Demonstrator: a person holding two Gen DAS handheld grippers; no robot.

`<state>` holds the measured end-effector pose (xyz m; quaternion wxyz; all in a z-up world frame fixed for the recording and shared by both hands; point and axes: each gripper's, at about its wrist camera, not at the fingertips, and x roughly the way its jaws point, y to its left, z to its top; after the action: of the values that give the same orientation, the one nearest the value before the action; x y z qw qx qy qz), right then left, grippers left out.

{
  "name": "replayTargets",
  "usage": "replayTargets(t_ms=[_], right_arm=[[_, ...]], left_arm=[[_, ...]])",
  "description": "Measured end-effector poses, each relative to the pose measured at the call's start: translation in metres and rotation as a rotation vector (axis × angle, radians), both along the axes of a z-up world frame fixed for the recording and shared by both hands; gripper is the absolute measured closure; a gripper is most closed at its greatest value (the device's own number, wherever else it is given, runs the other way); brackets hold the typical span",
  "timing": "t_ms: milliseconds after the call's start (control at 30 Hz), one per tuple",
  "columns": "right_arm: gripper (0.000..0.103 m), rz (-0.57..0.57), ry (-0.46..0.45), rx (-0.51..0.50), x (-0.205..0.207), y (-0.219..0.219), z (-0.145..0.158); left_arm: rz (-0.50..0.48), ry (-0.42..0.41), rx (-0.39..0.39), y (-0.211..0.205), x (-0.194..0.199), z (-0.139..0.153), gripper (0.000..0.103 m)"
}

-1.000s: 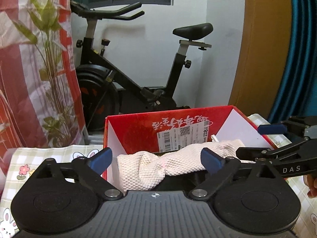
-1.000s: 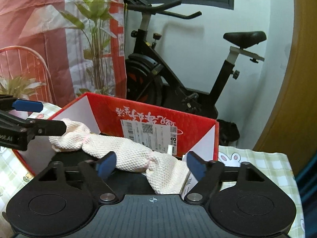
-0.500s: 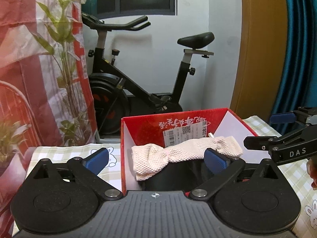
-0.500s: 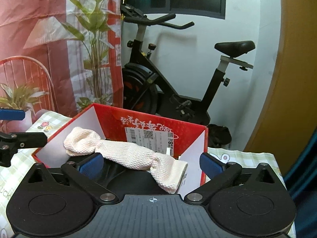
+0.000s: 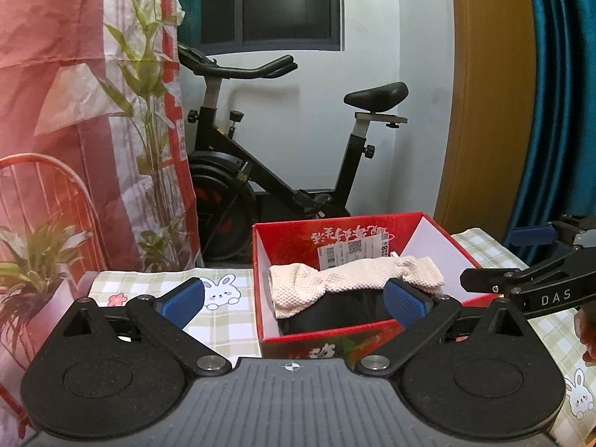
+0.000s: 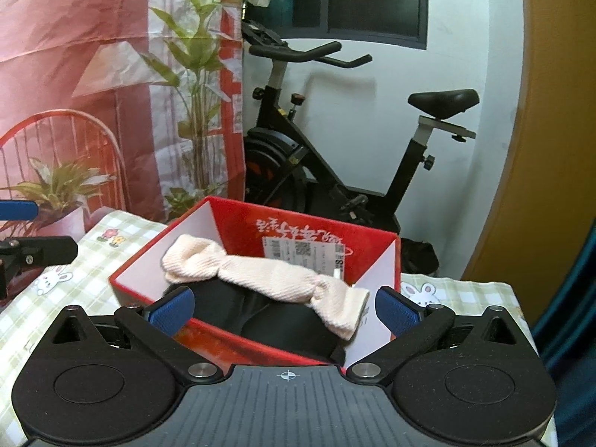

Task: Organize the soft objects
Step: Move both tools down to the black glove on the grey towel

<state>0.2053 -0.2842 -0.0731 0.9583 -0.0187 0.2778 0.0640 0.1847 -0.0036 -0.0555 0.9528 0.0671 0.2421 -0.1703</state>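
- Left wrist view: the cream knitted cloth (image 5: 354, 279) is seen lying across the open red box (image 5: 327, 339), draped over dark folded items inside, its ends near the box's side walls. It is judged to have been laid there as part of sorting the soft things into one container.
- The left gripper (image 5: 294, 294) is held short of the box's near wall, pointed somewhat downward; its jaws are spread wide and nothing is gripped between them. The box stands on a bench covered with a checked rabbit-print cloth (image 5: 223, 320).
- At the right edge the right gripper (image 5: 521, 257) is seen side-on, beside the box, with part of a hand (image 5: 586, 335) below it.
- Right wrist view: the cloth (image 6: 268, 275) is seen from the other corner, one end hanging toward the box (image 6: 253, 346) corner nearest the camera. The right gripper (image 6: 285, 307) is tilted down above the near rim; its jaws stand fully apart and are empty.
- An exercise bike (image 6: 335, 171) stands behind the bench.
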Motion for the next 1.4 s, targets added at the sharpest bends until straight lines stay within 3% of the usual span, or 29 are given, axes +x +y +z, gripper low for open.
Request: replayTargets(t_ms=[400, 1100, 1400], right_arm=[[0.0, -0.011, 0.006, 0.022, -0.03, 0.001, -0.032], [0.0, -0.017, -0.02, 0.012, -0.066, 0.0, -0.103], [0.0, -0.052, 0.035, 0.049, -0.063, -0.002, -0.143]], left_arm=[[0.064, -0.028, 0.004, 0.011, -0.036, -0.02, 0.0], [0.125, 0.093, -0.016, 0.022, -0.062, -0.099, 0.0], [0.122, 0.105, 0.021, 0.023, -0.068, -0.121, 0.0]])
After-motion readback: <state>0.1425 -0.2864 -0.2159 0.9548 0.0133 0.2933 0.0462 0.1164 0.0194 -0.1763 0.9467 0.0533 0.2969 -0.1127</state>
